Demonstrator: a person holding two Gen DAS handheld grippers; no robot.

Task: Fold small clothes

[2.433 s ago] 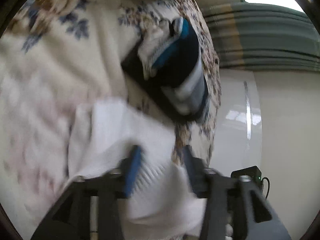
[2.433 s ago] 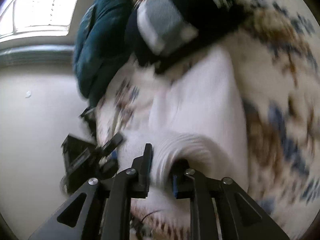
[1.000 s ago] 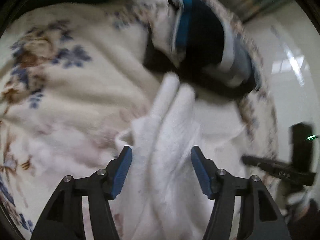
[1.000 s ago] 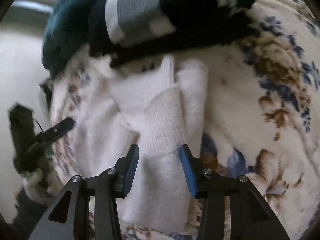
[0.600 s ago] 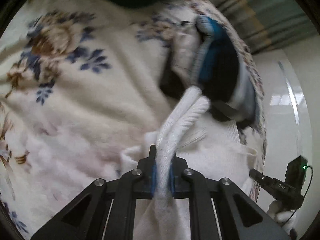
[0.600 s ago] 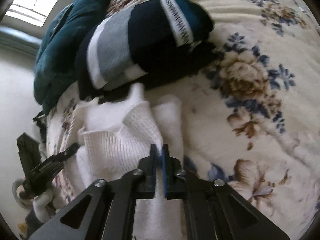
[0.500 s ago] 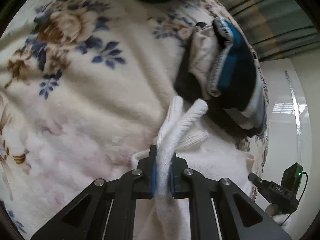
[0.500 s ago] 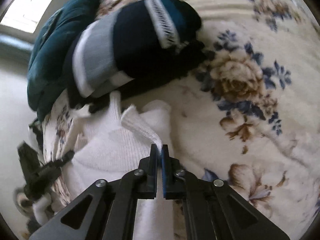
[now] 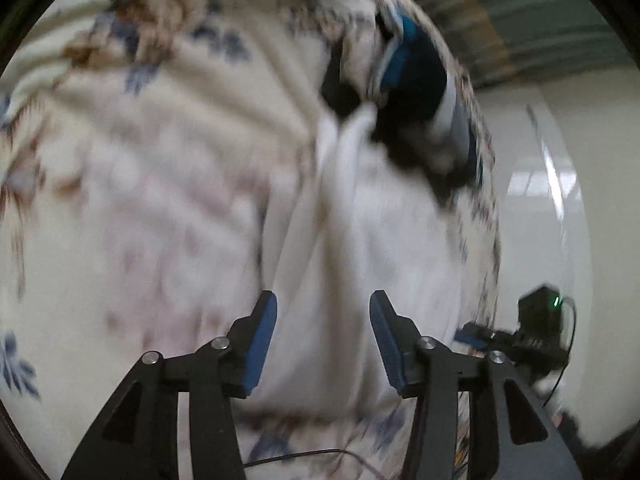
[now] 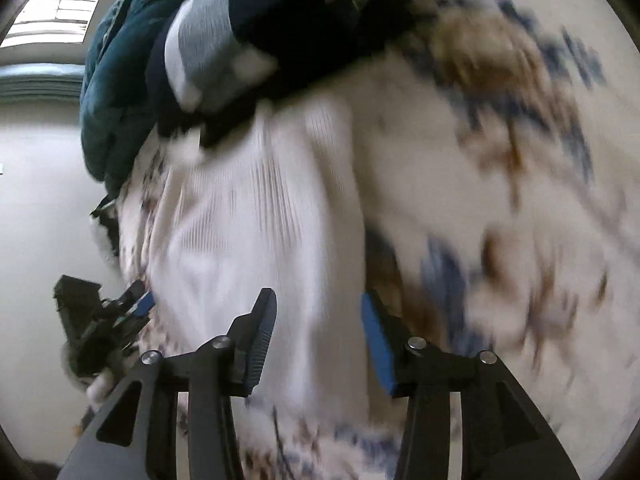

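Observation:
A white ribbed knit garment lies on the floral blanket, folded lengthwise with a ridge down its middle. It also shows in the right wrist view. My left gripper is open just above its near end, empty. My right gripper is open over the garment's near end, empty. Both views are motion-blurred. The other gripper shows at the bed edge in each view.
A folded navy, grey and white striped garment lies just beyond the white one, also in the left wrist view. A teal cushion sits behind it. The bed edge drops to a pale glossy floor.
Both grippers were shut on the white garment's folded edge half a second ago. Now both have let go and opened, and the garment lies flatter on the blanket.

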